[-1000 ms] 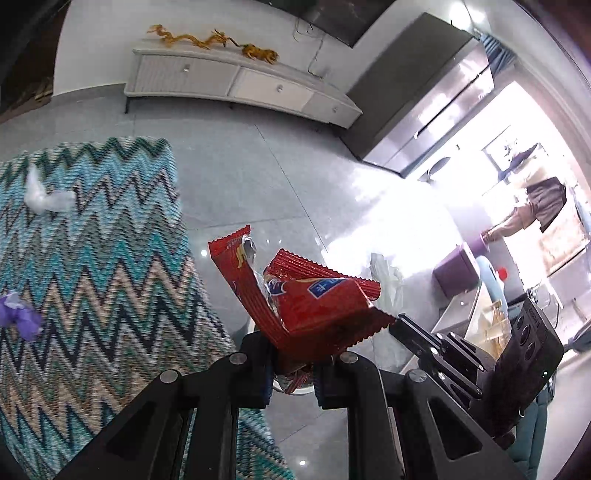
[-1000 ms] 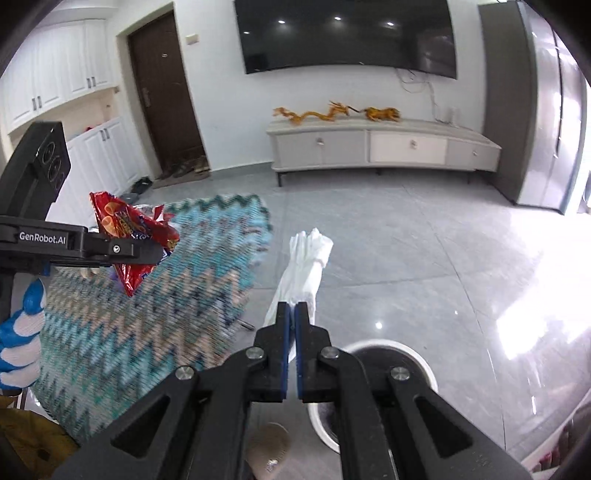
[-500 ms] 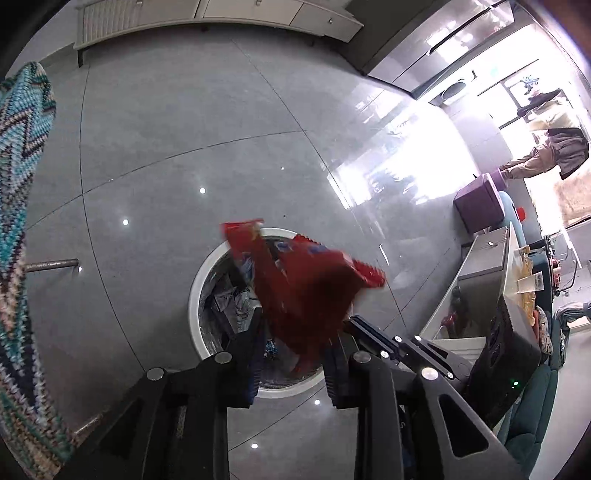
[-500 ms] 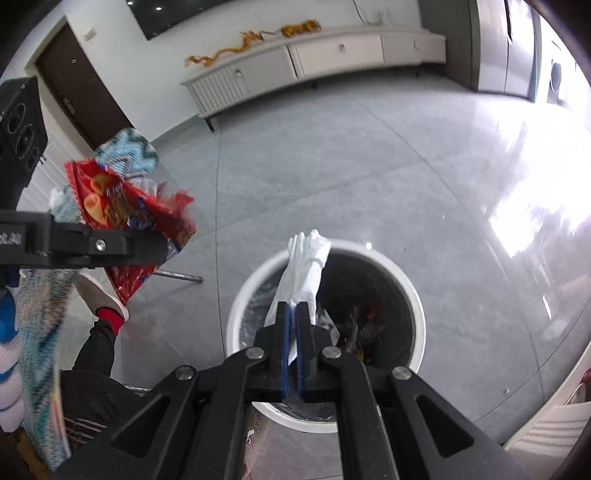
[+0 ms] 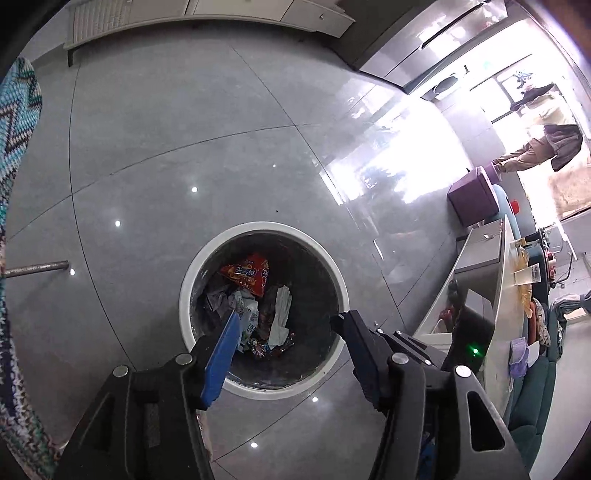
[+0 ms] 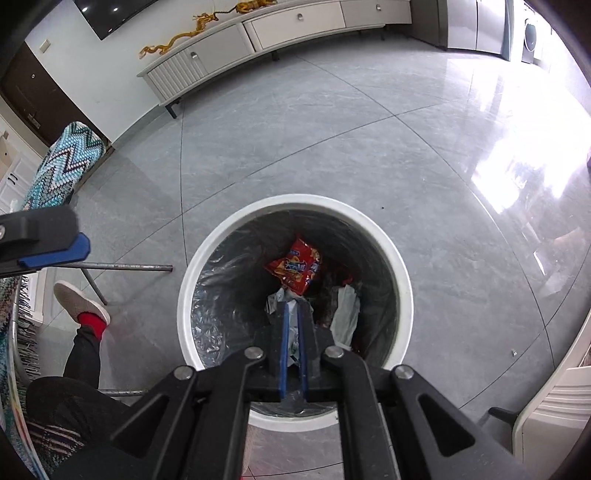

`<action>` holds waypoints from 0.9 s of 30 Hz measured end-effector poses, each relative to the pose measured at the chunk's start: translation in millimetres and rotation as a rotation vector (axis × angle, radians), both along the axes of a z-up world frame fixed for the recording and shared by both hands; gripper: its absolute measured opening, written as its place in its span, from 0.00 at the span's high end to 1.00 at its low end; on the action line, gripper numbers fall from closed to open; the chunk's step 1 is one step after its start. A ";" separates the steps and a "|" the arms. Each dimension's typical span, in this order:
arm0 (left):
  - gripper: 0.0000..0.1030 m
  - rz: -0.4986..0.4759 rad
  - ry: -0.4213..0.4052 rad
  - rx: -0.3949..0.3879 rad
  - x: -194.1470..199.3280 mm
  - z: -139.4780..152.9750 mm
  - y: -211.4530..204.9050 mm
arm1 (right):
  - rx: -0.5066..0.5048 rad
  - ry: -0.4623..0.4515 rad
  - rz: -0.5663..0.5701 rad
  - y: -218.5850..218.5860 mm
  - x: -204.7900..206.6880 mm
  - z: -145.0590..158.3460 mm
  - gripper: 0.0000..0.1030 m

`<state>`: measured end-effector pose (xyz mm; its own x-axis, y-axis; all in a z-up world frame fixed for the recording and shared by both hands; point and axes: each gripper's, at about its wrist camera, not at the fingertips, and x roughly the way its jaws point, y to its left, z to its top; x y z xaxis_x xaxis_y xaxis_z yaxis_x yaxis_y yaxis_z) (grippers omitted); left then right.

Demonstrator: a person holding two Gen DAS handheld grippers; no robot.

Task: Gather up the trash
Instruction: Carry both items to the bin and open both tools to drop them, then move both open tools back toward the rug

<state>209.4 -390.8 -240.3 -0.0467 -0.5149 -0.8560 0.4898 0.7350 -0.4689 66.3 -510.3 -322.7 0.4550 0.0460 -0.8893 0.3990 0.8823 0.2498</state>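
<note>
We hold both grippers over a round white-rimmed trash bin (image 6: 404,291) standing on glossy grey floor tiles (image 6: 332,147). Our left gripper (image 5: 284,325) is spread wide and empty; our right gripper (image 6: 291,314) has its blue pads a narrow slit apart with nothing between them. The red snack wrapper (image 6: 295,267) lies inside the bin on other rubbish, the white plastic bag (image 6: 345,314) beside it. A zigzag-patterned cloth (image 6: 62,166) covers a table at left; a long white TV cabinet (image 6: 277,26) lines the far wall.
</note>
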 end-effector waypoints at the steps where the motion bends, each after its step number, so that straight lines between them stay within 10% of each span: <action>1: 0.44 -0.002 -0.017 -0.005 -2.5 7.6 4.4 | -0.006 -0.010 -0.001 1.9 -1.2 6.2 0.94; 6: 0.39 0.016 -0.143 -0.024 -10.9 52.9 38.0 | -0.062 -0.071 0.017 15.6 -4.1 42.7 0.63; 18: 0.31 0.177 -0.391 -0.095 -18.3 161.4 181.4 | -0.225 -0.259 0.126 96.6 -7.8 169.5 0.63; 27: 0.27 0.396 -0.504 -0.054 -14.0 184.5 314.2 | -0.289 -0.423 0.277 190.6 6.9 259.8 0.63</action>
